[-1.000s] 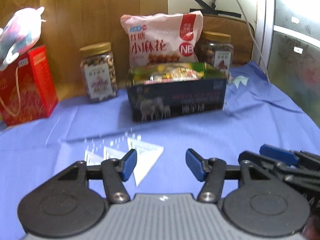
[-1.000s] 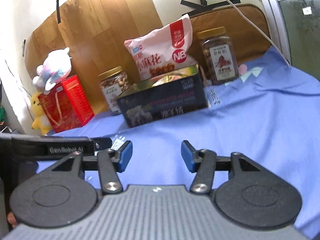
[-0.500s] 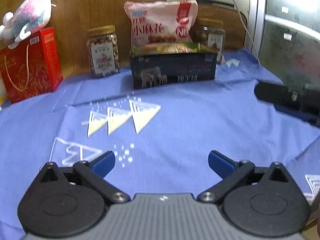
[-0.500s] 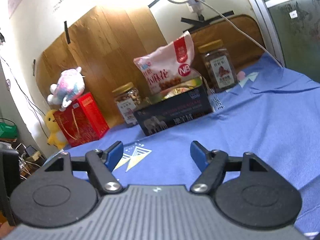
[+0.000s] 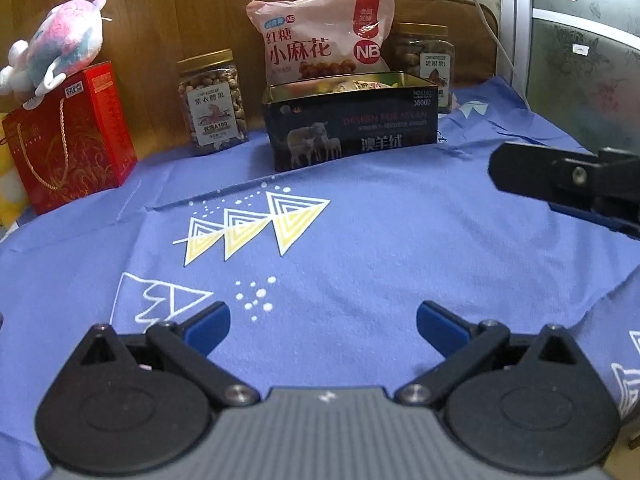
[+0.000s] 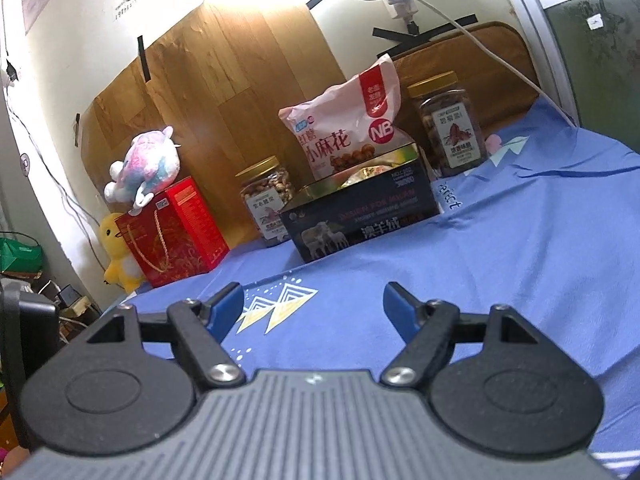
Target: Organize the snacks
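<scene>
Both claws sit spread and empty: my left gripper [image 5: 323,328] and right gripper [image 6: 313,309] hover low over the blue cloth [image 5: 380,248], pinching nothing. Snacks are all well ahead at the far edge. A dark tin [image 5: 352,128] lies straight in front of my left claw and slightly left of centre for my right, its long axis running across my view, open top up, packets inside. Behind it a pink snack bag [image 5: 320,44] stands upright, a nut jar [image 5: 212,100] to its left and another jar [image 6: 450,124] to its right. Neither claw looks clearly nearer.
</scene>
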